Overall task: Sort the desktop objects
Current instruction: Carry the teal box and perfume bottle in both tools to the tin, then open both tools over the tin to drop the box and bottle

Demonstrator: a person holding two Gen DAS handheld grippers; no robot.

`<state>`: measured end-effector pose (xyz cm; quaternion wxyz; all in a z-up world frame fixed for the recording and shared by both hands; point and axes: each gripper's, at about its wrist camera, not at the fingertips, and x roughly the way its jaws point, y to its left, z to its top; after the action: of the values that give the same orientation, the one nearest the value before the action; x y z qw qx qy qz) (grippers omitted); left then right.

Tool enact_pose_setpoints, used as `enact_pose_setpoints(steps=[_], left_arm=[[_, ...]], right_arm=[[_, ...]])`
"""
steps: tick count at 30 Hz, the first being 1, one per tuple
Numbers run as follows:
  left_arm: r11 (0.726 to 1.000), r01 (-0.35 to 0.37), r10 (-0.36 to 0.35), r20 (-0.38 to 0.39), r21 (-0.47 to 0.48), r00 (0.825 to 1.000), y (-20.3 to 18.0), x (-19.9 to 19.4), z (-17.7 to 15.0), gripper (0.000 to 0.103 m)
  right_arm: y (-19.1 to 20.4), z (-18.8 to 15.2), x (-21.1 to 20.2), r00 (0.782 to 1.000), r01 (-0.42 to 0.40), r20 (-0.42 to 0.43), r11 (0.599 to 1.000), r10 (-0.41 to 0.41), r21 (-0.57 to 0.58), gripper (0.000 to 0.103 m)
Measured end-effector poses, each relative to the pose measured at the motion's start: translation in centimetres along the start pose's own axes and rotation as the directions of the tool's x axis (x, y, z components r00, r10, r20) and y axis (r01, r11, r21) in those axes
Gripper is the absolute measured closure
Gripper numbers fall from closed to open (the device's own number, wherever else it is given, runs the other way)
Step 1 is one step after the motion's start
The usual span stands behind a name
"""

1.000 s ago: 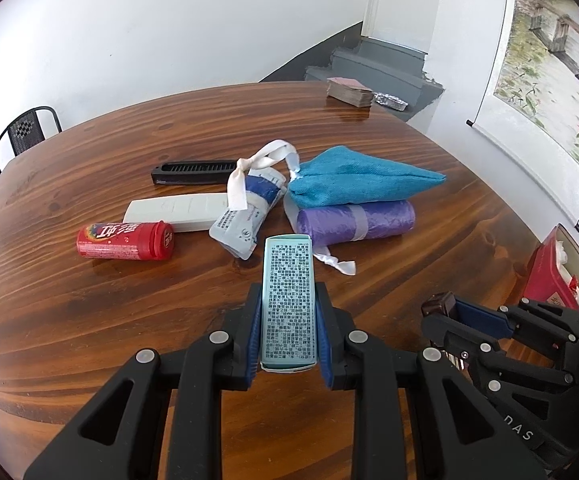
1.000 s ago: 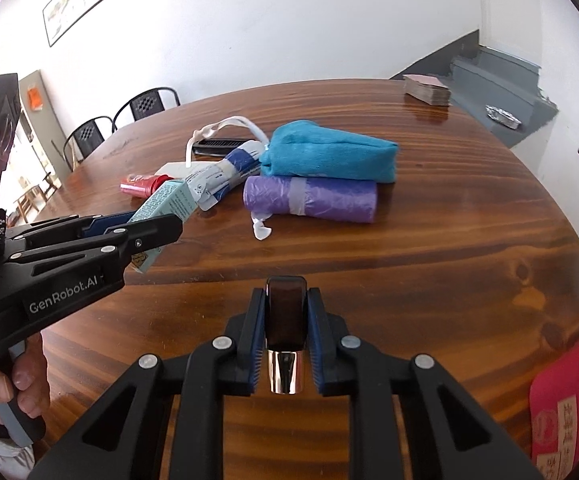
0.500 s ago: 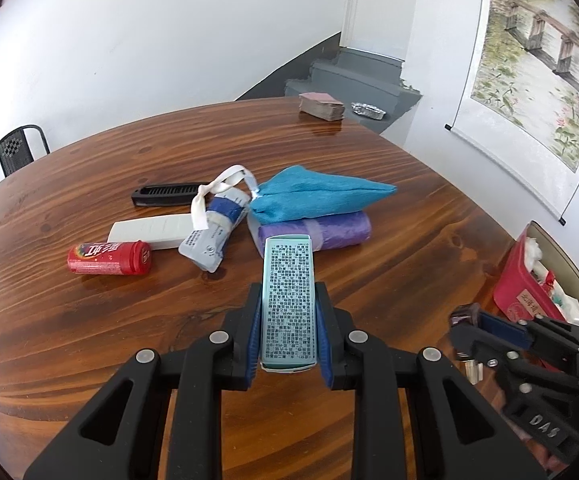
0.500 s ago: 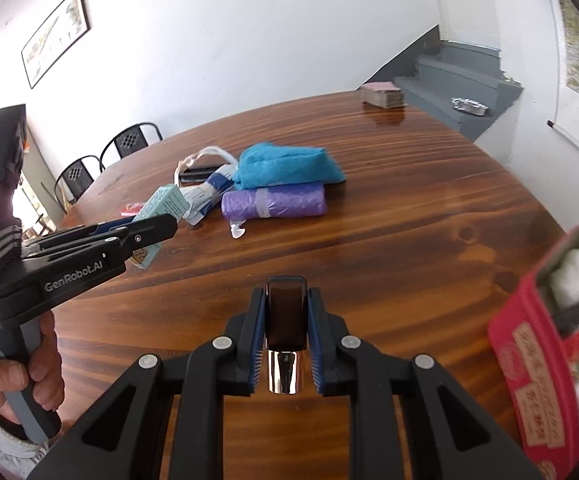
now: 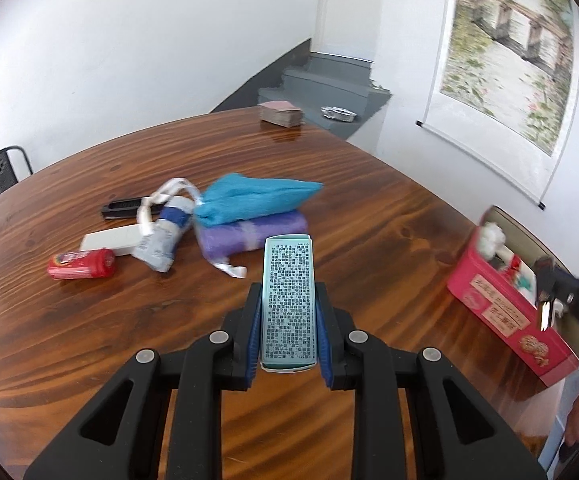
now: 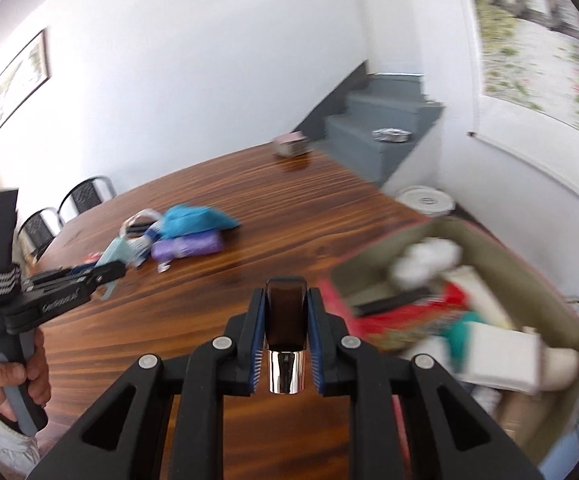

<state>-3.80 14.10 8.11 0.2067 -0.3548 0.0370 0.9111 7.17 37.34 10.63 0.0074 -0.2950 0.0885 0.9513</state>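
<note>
Two grippers grasp cargo: right gripper point(image 6: 285, 332) clenches a brown bottle point(image 6: 285, 312), red box point(image 6: 465, 320) at two o'clock, nearer; left gripper point(image 5: 288, 312) clenches a teal carton point(image 5: 288, 300).

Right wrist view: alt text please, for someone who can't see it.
The right gripper is shut on a small dark bottle with a shiny metal cap, above a wooden table beside an open red tin full of blurred items. At left, the left gripper holds a pale teal box.
</note>
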Motion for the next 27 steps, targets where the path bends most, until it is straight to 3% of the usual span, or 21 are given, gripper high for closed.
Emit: enact_pose_setpoints(steps=[9, 17, 27], left_arm=[[0.991, 0.101, -0.100, -0.011, 0.092, 0.995, -8.3, 0.5, 1.1, 0.077], [0.958, 0.228, -0.219, -0.072, 0.174, 0.973, -17.1, 2.5, 1.9, 0.077], [0.926, 0.282, -0.257, -0.127, 0.249, 0.958, -22.8, 4.2, 2.2, 0.076]], right_arm=[[-8.0, -0.6, -2.9, 0.990, 0.135, 0.018, 0.985, -0.137, 0.103, 0.081], [-12.2, -1.7, -3.1, 0.989, 0.150, -0.018, 0.977, -0.149, 0.154, 0.081], [-14.5, -1.8, -2.6, 0.988, 0.157, -0.036, 0.969, -0.153, 0.193, 0.081]])
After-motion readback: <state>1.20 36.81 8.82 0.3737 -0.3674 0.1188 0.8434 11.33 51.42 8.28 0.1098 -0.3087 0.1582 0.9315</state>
